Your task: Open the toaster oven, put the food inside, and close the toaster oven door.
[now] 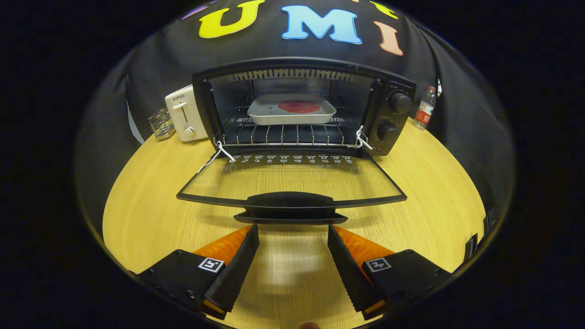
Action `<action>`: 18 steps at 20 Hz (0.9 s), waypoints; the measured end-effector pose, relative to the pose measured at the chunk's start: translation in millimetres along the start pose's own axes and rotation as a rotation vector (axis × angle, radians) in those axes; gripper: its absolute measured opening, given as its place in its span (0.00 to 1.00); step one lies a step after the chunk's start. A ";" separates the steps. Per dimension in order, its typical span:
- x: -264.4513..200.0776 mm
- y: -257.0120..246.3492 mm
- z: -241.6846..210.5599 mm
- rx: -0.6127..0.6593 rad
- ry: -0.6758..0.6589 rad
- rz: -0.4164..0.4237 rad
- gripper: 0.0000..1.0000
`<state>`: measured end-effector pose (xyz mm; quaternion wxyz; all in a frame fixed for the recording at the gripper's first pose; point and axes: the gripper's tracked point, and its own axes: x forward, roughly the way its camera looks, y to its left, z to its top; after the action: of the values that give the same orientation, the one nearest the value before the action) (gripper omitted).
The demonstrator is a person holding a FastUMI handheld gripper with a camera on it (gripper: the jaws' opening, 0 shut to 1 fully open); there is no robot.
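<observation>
I am noting the food (299, 106) sitting on its tray (291, 111) inside the oven (301, 107), mid-frame. The door (290, 183) is lying open, closing remaining. My gripper (292, 233) is hovering open, empty, just short of the handle (290, 201).

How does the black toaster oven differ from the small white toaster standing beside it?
The black toaster oven is much larger than the small white toaster. The oven has a glass door, folded down open, and two round knobs; the toaster has a slide lever and one knob. The oven holds a grey tray. Both stand on the wooden table. The hand-held gripper is open.
</observation>
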<state>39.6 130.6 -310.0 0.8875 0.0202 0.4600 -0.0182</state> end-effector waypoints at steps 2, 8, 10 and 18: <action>-6.9 0.1 6.4 0.008 -0.022 0.008 0.96; -20.4 0.0 21.6 0.029 -0.056 0.021 0.96; -26.7 1.0 28.5 0.021 -0.077 0.017 0.96; -42.9 -0.5 65.7 -0.022 -0.198 -0.002 0.96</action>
<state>68.4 127.2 -237.1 0.9288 0.0079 0.3701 -0.0160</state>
